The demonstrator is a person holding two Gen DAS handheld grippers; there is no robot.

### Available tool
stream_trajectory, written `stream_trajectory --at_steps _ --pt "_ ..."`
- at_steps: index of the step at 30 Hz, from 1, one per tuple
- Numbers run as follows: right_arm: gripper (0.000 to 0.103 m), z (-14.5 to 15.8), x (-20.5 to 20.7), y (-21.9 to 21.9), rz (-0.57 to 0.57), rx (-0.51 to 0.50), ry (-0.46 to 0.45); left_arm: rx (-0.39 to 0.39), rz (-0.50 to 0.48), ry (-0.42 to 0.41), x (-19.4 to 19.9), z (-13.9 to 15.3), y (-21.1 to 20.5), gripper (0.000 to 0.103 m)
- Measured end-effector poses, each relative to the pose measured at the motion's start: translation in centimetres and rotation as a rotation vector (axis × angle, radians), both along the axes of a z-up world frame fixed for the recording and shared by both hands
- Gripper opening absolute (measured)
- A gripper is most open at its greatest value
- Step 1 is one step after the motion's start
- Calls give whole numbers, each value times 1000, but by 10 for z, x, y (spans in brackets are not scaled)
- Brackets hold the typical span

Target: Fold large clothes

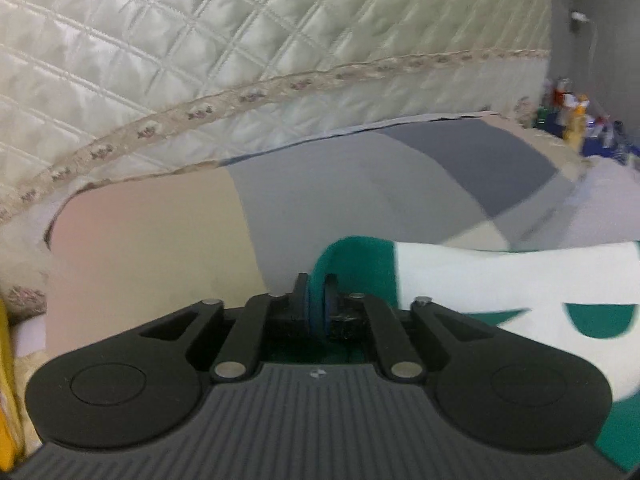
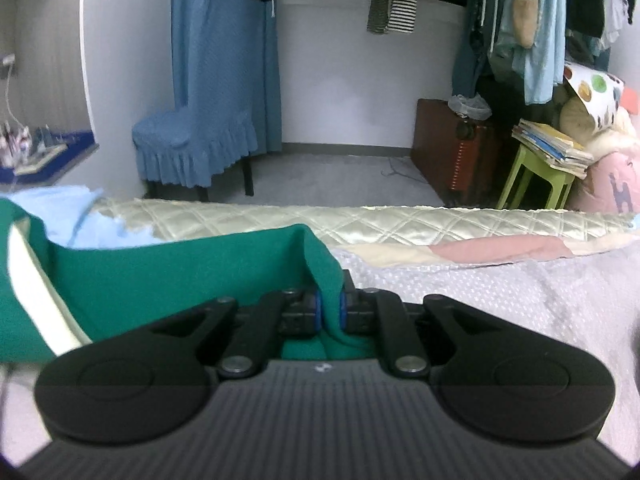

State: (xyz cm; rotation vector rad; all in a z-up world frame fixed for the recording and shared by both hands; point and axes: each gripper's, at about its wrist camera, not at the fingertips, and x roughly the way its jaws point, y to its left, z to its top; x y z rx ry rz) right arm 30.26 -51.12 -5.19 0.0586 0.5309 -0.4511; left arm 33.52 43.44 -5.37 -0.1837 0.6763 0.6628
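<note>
the left gripper (image 1: 316, 300) had its fingers (image 1: 299, 294) pinched on a green fold of the green and white garment (image 1: 500, 280), and the right gripper (image 2: 330, 312) likewise had its fingers (image 2: 310, 308) clamped on a green edge of it. the garment hung stretched between the two, its long axis running from one gripper to the other, over the patchwork blanket (image 1: 340, 200) on the bed, short of the quilted bedspread (image 2: 400, 220) along the bed's far edge.
</note>
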Motion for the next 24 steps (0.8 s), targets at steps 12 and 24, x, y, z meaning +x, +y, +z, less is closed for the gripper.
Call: stream_trajectory --at_steps 12,24 --pt "65 53 -97 63 149 195 -137 -98 -199 -189 -117 26 -120 87" --pt "64 68 -189 170 347 367 103 -325 -316 -208 -252 13 -208 87"
